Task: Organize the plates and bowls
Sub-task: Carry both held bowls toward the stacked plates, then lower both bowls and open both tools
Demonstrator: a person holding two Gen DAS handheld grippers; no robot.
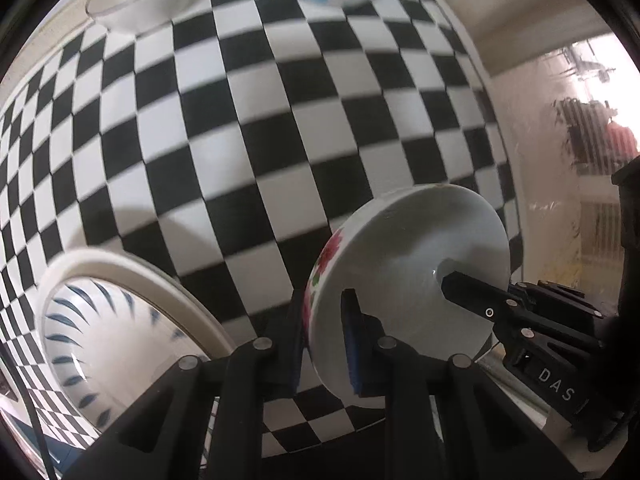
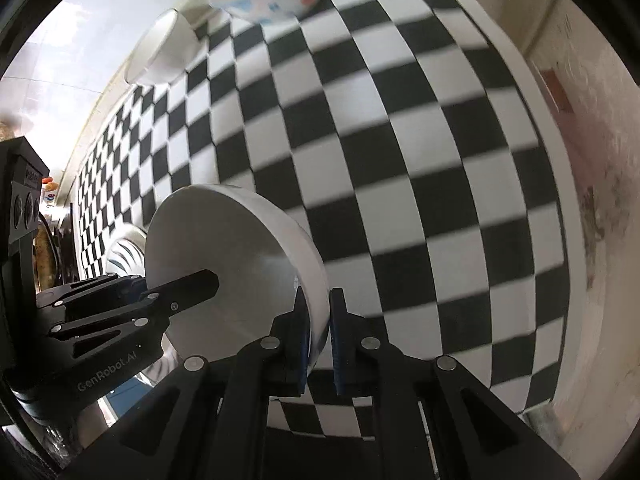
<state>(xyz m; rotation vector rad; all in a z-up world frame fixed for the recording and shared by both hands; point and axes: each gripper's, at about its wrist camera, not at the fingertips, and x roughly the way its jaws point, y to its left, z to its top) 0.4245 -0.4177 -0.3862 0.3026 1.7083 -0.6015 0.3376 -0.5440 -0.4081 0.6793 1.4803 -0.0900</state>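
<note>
You hold one flowered bowl [image 1: 404, 280] with both claws. Your left gripper [image 1: 326, 344] is pinched shut on the rim nearest it, and your right gripper [image 2: 319, 336] is pinched shut on the opposite rim. The bowl hangs tipped on its side above the checkered table [image 1: 248, 128]. The striped bowl [image 1: 104, 340] sits just to the left, nearer your left hand, so that is probably where it stacks.

Both the left gripper [image 1: 326, 344] and the right gripper [image 2: 319, 340] are matte black with angular linkage arms dotted with round silver screws, blue pads lining their jaws, and white lettering on the bodies, one reading "DAS", the other "GenRobot.AI".
</note>
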